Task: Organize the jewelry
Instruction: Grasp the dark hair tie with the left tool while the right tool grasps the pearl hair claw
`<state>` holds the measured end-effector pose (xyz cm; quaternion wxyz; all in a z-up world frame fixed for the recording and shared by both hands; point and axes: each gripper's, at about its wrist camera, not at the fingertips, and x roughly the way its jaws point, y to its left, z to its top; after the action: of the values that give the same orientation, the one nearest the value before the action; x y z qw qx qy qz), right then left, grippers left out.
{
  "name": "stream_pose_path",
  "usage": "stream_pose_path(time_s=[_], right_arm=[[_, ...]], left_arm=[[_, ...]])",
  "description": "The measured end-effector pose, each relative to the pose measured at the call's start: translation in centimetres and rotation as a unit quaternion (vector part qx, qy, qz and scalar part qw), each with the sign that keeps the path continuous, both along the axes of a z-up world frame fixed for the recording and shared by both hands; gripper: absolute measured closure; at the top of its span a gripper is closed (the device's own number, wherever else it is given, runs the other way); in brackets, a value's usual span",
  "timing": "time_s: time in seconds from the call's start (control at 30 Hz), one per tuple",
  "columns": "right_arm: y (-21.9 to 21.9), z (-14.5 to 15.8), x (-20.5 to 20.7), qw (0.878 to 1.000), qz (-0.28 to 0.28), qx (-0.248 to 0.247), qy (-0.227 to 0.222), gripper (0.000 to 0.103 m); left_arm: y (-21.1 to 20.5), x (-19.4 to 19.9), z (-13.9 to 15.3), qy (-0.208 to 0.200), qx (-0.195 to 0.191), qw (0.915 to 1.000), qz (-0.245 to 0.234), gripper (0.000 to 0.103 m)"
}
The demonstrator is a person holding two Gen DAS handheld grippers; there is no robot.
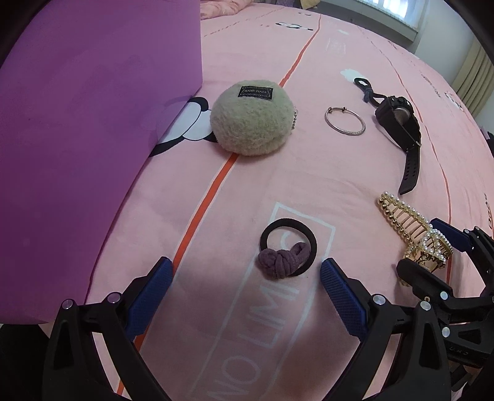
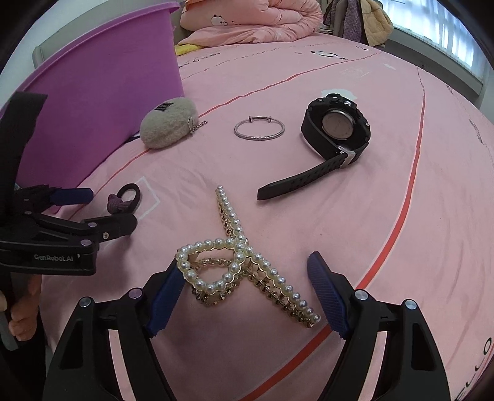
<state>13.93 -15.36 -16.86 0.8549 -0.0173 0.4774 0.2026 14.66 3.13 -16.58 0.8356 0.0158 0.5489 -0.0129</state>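
Observation:
A black hair tie with a purple knot (image 1: 285, 251) lies on the pink bedsheet just ahead of my open left gripper (image 1: 245, 280), between its fingertips; it also shows in the right wrist view (image 2: 123, 200). A gold pearl hair claw (image 2: 244, 262) lies between the fingertips of my open right gripper (image 2: 244, 277); it also shows in the left wrist view (image 1: 413, 231). A silver bangle (image 2: 258, 128), a black wristwatch (image 2: 335, 132) and a fuzzy beige pouch (image 2: 166, 121) lie farther off. The purple bin (image 1: 77, 138) stands at the left.
A second dark hair tie (image 1: 366, 88) lies beyond the watch. Folded pink bedding (image 2: 253, 21) sits at the bed's far end. The left gripper (image 2: 89, 212) shows at the left of the right wrist view.

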Motion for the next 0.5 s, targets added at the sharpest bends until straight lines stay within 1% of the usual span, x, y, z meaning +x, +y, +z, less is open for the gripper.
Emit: stream_pose_path(time_s=[0.03, 0.27, 0.37, 0.43, 0.5], right_arm=[[0.0, 0.0, 0.1, 1.0, -0.004, 0.001, -0.002, 0.033], [-0.3, 0.0, -0.4, 0.999, -0.041, 0.012, -0.006, 0.033], [-0.7, 0.1, -0.6, 0.998, -0.064, 0.026, -0.004, 0.034], [-1.1, 0.1, -0.8, 0.996, -0.079, 0.033, -0.003, 0.035], [-1.4, 0.1, -1.1, 0.995, -0.091, 0.039, -0.001, 0.035]], left_arm=[[-0.1, 0.1, -0.1, -0.002, 0.002, 1.0, -0.001, 0.008], [-0.9, 0.8, -0.6, -0.018, 0.016, 0.9997, -0.004, 0.007], [-1.3, 1.0, -0.7, -0.025, 0.026, 0.9993, -0.008, 0.009], [-2.1, 1.2, -0.8, -0.029, 0.03, 0.999, -0.017, 0.019], [-2.5, 1.0, -0.7, -0.033, 0.033, 0.9985, -0.028, 0.026]])
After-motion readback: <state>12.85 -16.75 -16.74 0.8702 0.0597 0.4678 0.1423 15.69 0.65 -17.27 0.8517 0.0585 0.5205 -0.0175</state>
